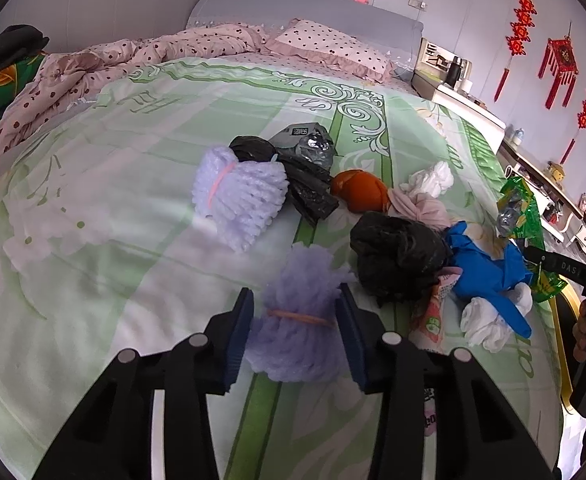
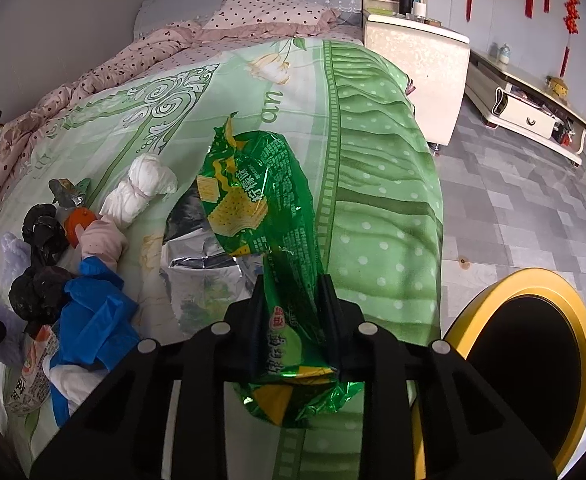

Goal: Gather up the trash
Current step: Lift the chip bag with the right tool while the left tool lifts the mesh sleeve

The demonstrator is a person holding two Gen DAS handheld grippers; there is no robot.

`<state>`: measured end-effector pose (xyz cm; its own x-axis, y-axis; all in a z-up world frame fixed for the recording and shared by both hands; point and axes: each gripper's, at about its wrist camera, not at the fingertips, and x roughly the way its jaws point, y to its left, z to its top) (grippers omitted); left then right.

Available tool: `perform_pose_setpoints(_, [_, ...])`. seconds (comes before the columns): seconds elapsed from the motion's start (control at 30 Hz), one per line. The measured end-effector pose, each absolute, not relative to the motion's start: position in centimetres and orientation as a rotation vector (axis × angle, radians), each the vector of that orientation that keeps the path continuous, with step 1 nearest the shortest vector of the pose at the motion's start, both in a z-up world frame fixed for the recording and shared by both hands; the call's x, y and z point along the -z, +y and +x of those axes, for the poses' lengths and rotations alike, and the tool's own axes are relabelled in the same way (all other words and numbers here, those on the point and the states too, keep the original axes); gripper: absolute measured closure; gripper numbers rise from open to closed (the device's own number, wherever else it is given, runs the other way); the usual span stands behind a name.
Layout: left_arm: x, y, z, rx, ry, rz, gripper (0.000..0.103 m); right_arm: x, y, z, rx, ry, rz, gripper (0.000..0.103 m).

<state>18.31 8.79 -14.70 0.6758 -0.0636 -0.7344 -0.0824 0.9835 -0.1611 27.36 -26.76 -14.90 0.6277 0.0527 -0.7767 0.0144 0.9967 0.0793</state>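
Note:
My left gripper [image 1: 295,312] is shut on a pale purple foam net bundle [image 1: 299,304] tied with an orange band, low over the green bedspread [image 1: 133,168]. My right gripper [image 2: 291,292] is shut on a green snack wrapper [image 2: 261,200] and holds it above the bed's right edge; the wrapper also shows in the left wrist view [image 1: 521,212]. More trash lies on the bed: a white foam net [image 1: 239,196], black bags [image 1: 399,258], an orange peel [image 1: 359,190], a blue glove [image 1: 489,268], white tissue [image 1: 433,178] and a juice carton [image 2: 33,372].
A bin with a yellow rim [image 2: 533,360] stands open on the floor to the right of the bed. A white nightstand [image 2: 417,76] and low cabinet [image 2: 529,108] stand beyond. A pink dotted quilt [image 1: 73,76] and pillow [image 1: 333,46] lie at the head.

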Motion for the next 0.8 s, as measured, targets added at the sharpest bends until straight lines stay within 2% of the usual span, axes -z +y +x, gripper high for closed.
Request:
perform_pose_setpoints(0.4, [12.0, 9.5, 16.0, -0.019, 0.776, -0.211, 0.065, 11.9, -28.5, 23.6, -0.037, 0.849, 0.145, 0.084])
perform_pose_setpoints(0.8, [8.4, 7.0, 13.7, 0.026, 0.715, -0.186, 0.065, 7.8, -31.0, 18.5, -0.055, 0.797, 0.176, 0.084])
